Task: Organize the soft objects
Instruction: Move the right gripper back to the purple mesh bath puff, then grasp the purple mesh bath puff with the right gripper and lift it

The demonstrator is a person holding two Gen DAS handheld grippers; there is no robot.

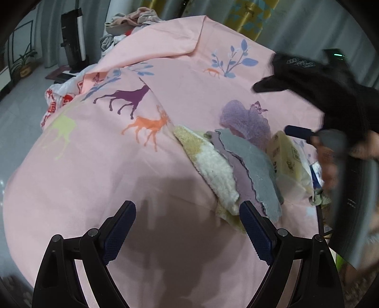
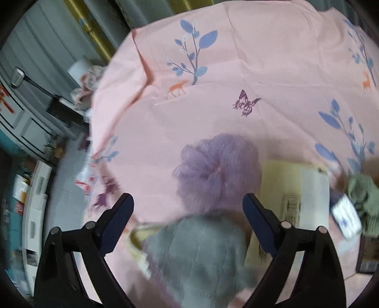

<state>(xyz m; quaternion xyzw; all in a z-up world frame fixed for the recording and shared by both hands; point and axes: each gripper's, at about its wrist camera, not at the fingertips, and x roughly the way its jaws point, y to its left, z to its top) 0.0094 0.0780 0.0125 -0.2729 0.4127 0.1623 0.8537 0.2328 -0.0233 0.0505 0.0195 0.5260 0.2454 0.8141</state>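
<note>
A stack of cloths lies on the pink printed sheet (image 1: 99,165): a cream fluffy towel (image 1: 213,165), a mauve cloth (image 1: 239,175) and a grey cloth (image 1: 258,170) on top. A purple mesh bath puff (image 1: 246,118) sits behind them. My left gripper (image 1: 187,227) is open and empty, just left of the stack. In the right wrist view, my right gripper (image 2: 188,218) is open and empty above the grey cloth (image 2: 199,255), with the purple puff (image 2: 218,170) just ahead. The view is blurred.
A yellow tissue pack (image 1: 286,156) lies right of the stack, also in the right wrist view (image 2: 291,189). A green knitted item (image 2: 362,194) and a small white packet (image 2: 345,218) lie at the right. Clothes (image 1: 132,21) are piled beyond the sheet.
</note>
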